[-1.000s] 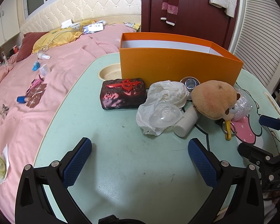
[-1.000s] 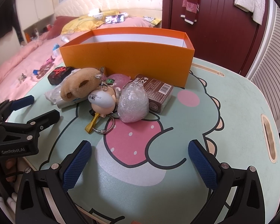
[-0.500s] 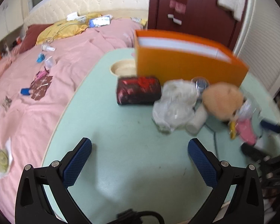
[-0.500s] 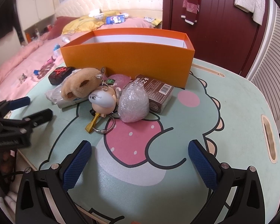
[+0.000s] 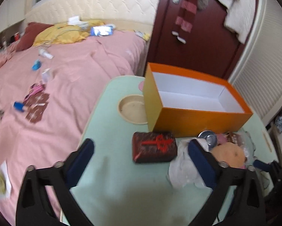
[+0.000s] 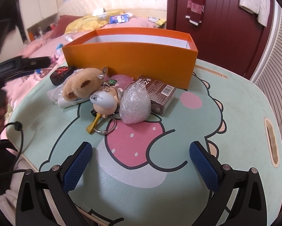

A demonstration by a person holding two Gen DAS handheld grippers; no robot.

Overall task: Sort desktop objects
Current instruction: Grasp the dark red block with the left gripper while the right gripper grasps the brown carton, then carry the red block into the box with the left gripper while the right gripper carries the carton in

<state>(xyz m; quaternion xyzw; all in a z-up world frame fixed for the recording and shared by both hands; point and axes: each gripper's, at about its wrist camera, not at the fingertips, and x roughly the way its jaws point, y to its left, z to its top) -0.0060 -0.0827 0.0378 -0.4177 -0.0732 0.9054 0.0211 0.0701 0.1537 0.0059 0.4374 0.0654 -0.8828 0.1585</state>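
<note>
The orange box (image 5: 195,101) is sitting at the far side of the table (image 6: 235,124), and from my left wrist view its white inside is showing bare; I am seeing nothing lying in it. All the small things are lying outside it, heaped against its near wall. The dark red-marked case (image 5: 154,146) is resting just in front of the box's left corner. Beside it, toward the box's middle, are the crumpled white plastic bag (image 5: 180,167), a small metal tin (image 5: 207,136) and the tan plush toy (image 6: 80,86). The plush is leaning on a white tube (image 6: 69,102) and touching the figurine keychain (image 6: 105,101) with its ring and yellow tag. The bubble-wrapped lump (image 6: 136,102) and the brown carton (image 6: 159,96) are lying before the box's right half.

Judgement: if the box is the goal, the whole pile is left to go in.

My left gripper (image 5: 141,162) is spread wide, grasping nothing; it is hanging above the table short of the dark case, and its right finger is overlapping the bag in view; contact I cannot tell. My right gripper (image 6: 141,162) is likewise spread wide and holding nothing, poised over the pink print well short of the pile.
</note>
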